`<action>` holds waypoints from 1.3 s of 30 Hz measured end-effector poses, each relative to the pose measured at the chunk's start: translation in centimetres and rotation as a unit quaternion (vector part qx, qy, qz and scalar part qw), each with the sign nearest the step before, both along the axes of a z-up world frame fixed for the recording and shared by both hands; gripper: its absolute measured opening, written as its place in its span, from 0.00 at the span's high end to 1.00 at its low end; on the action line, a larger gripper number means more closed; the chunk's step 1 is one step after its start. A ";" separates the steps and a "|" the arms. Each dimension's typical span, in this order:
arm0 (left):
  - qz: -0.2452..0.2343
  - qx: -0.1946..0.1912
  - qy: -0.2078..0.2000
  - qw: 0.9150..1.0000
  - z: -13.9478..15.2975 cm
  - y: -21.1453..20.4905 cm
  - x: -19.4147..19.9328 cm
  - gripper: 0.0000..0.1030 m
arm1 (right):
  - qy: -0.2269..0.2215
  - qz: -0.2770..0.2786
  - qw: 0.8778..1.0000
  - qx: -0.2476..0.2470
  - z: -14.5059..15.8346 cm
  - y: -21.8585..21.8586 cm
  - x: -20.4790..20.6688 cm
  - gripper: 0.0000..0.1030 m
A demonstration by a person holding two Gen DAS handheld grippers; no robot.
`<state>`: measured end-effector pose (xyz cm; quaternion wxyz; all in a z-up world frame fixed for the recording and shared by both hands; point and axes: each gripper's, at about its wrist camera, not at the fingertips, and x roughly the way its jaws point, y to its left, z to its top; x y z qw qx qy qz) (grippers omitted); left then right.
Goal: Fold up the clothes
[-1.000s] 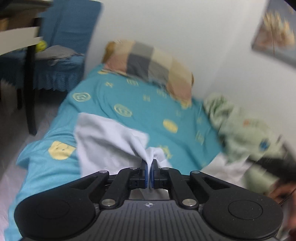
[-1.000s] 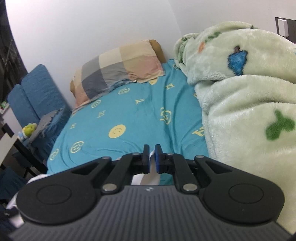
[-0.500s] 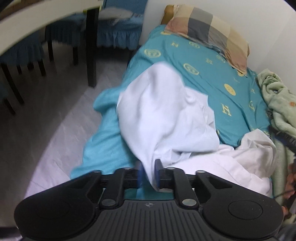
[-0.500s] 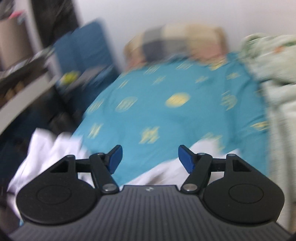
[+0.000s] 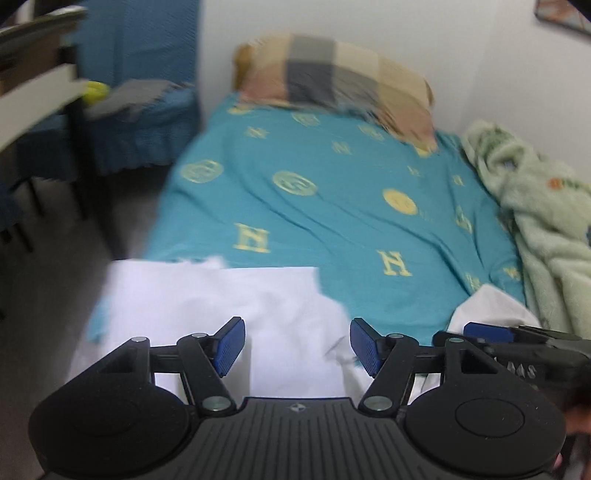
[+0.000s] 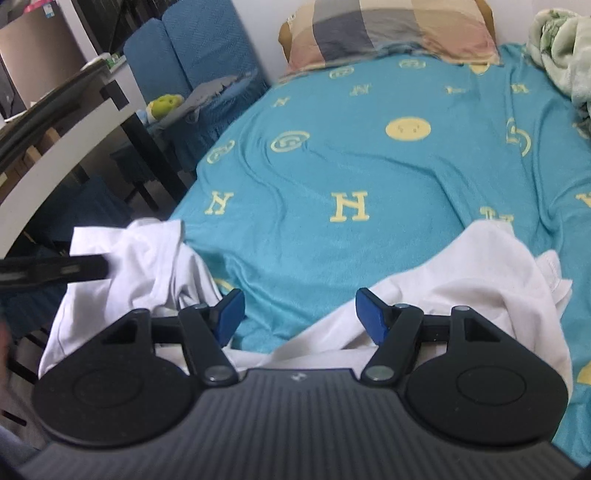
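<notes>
White garment (image 6: 461,280) lies crumpled across the near end of the bed (image 6: 369,166), on the teal sheet with yellow letters and faces. Left gripper (image 5: 297,345) jaws are opening, blue pads well apart, white cloth under the gap but not pinched. Right gripper (image 6: 299,314) jaws stand wide, sheet and a strip of white cloth below them, nothing gripped. Right wrist view shows the garment as two bunched lumps, one at the bed's left edge (image 6: 140,258), one at right; left wrist view is blurred and shows the left part (image 5: 221,295) flatter. Left view alone shows a picture (image 5: 561,14) on the wall; the right view alone shows the table (image 6: 55,147) clearly. Both show the checked pillow (image 6: 391,33), green blanket (image 5: 546,221), blue chair (image 6: 199,48).
</notes>
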<state>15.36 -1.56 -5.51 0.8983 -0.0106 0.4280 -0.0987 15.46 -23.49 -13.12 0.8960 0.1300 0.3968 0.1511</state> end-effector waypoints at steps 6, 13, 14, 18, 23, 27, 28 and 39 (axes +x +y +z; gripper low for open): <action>-0.053 0.039 0.061 0.996 -3.9 -1.0 1.3 1.00 | 0.016 0.067 0.998 0.004 -1.1 1.4 0.1 0.34; -0.028 0.063 0.058 0.996 1.8 6.2 -4.3 1.00 | 0.029 0.131 0.991 -0.005 -1.1 3.0 -0.8 0.32; -0.017 0.070 0.063 0.995 2.8 7.6 -5.3 1.00 | 0.032 0.142 0.989 -0.004 -1.0 3.2 -1.0 0.32; 0.033 0.098 0.069 0.992 5.4 13.1 -8.4 1.00 | 0.056 0.210 0.976 0.002 -1.0 4.8 -2.5 0.35; 0.040 0.064 0.044 0.996 7.0 15.2 -10.6 0.99 | 0.090 0.261 0.961 -0.002 -1.3 6.4 -4.9 0.35; 0.018 0.026 0.025 0.999 5.9 11.9 -9.5 0.74 | 0.120 0.292 0.949 0.001 -1.8 6.2 -7.3 0.35; 0.012 0.010 0.019 1.000 5.4 10.7 -8.9 0.60 | 0.119 0.299 0.947 -0.005 -1.6 6.2 -7.9 0.35; -0.006 -0.003 0.034 0.999 -3.9 0.9 -2.1 0.28 | 0.029 0.184 0.982 -0.021 2.2 0.8 -6.1 0.35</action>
